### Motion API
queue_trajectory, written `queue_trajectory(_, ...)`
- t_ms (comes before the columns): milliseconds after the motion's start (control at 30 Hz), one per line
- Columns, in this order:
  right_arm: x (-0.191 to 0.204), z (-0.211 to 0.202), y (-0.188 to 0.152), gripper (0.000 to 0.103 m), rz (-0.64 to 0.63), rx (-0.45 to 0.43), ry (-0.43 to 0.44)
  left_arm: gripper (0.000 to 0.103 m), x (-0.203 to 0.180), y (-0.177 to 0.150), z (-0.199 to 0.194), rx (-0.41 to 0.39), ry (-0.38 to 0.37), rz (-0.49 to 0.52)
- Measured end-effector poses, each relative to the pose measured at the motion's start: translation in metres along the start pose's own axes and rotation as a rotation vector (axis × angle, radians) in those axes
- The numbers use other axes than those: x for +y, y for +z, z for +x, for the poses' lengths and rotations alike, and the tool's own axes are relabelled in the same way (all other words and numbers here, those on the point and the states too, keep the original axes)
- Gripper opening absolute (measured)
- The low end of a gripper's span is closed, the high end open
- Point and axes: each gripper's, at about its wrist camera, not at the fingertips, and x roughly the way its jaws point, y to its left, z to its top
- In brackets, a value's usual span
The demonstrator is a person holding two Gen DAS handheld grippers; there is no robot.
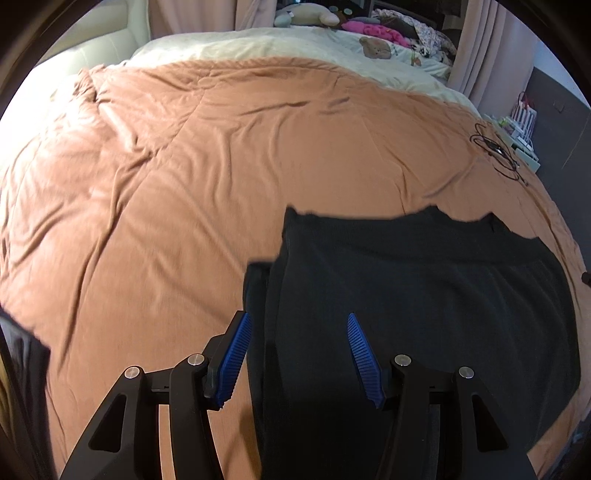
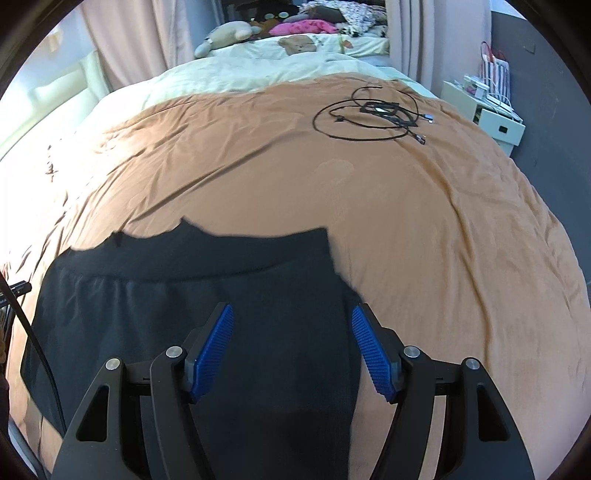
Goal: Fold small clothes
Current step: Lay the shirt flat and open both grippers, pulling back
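A black garment lies flat on the brown bedspread, its waistband edge at the far side. My left gripper hovers over the garment's left edge, jaws apart, blue pads bare, nothing between them. In the right wrist view the same black garment spreads to the left and centre. My right gripper stands open above its right edge, with only cloth lying below the blue pads. Neither gripper grips the fabric.
Coiled black cables lie on the bedspread far right. A cream quilt with plush toys and a pink cloth covers the bed's far end. A white nightstand stands right of the bed.
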Motion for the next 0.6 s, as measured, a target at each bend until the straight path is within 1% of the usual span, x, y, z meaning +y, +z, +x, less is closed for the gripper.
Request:
queue_trajectory(167, 0.015, -0.017, -0.028, 0.065, -0.039, 0.014, 0.017, 0.057, -0.005, -0.033, -0.018, 0.001, -0.026, -0.041)
queue_trajectory(333, 0.028, -0.028, -0.048, 0.065, -0.051, 0.030, 0.041, 0.057, -0.021, -0.064, -0.033, -0.006, -0.033, -0.030)
queue_trajectory(533, 0.040, -0.040, -0.079, 0.065, -0.064, 0.035, 0.060, 0.057, -0.033, -0.095, -0.032, 0.015, -0.042, -0.019)
queue_trajectory(600, 0.044, -0.041, -0.089, 0.065, -0.078, 0.042, 0.031, 0.057, -0.036, -0.106, -0.026, 0.040, -0.028, -0.003)
